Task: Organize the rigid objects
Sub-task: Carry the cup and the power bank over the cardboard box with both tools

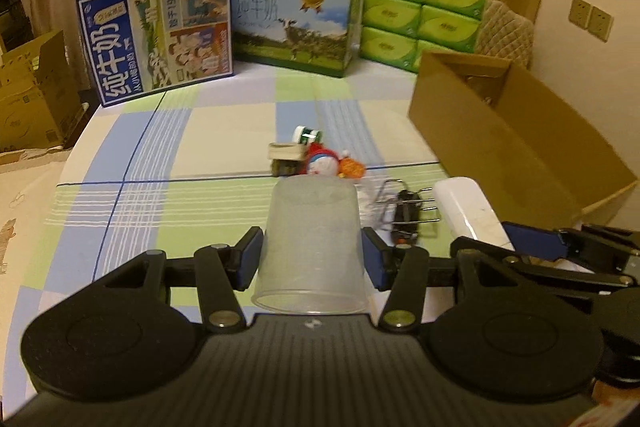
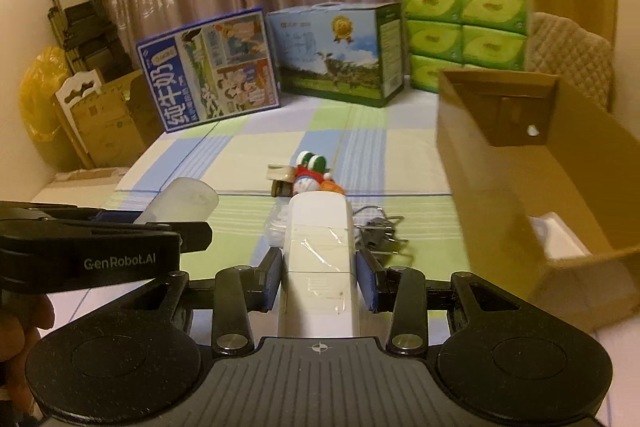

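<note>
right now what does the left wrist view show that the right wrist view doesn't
Only the left wrist view: wall sockets and the left gripper shut on the clear plastic cup.

Only the right wrist view: a folded black cart, a yellow bag, and white foam inside the cardboard box.

Both: the white device held by the right gripper, the toy pile, milk cartons and green tissue packs.
</note>
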`<action>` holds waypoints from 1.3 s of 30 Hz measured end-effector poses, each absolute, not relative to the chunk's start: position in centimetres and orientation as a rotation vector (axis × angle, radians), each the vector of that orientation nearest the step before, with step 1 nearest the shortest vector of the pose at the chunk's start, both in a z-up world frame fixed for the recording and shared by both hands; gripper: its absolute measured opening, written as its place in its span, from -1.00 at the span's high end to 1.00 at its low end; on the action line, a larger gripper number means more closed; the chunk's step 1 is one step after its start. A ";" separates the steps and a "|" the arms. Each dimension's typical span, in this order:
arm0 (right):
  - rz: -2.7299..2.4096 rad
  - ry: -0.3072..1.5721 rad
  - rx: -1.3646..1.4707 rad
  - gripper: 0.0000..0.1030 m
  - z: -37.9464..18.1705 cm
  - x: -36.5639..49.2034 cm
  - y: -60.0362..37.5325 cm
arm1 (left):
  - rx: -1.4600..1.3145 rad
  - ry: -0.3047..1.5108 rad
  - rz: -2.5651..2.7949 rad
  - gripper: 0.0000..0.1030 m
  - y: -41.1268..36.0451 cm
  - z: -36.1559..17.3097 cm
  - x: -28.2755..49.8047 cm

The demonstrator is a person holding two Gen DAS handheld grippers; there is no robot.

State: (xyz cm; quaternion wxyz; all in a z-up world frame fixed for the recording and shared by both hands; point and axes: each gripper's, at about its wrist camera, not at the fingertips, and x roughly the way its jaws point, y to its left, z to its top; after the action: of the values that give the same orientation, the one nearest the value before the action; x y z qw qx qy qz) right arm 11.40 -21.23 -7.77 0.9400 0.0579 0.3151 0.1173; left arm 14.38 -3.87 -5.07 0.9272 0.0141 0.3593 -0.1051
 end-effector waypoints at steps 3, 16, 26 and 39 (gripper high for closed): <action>0.213 0.625 0.122 0.29 -6.4 9.9 -22.4 | 0.037 0.725 -0.230 0.07 -4.7 -4.0 13.5; 0.118 0.545 0.124 0.29 -1.7 6.1 -27.1 | 0.065 0.659 -0.321 0.07 -9.3 0.5 10.4; 0.043 0.520 0.131 0.28 -0.2 5.9 -32.2 | 0.094 0.643 -0.401 0.07 -14.0 1.7 10.7; -0.053 0.522 0.124 0.28 -0.2 9.1 -41.0 | 0.116 0.646 -0.502 0.08 -21.5 1.2 14.6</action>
State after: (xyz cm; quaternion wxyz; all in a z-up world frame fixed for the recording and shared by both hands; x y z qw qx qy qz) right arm 9.08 -40.96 -0.16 0.9639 0.0614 0.2578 -0.0260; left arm 14.58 -21.46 1.21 0.9158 0.0563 0.3141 -0.2437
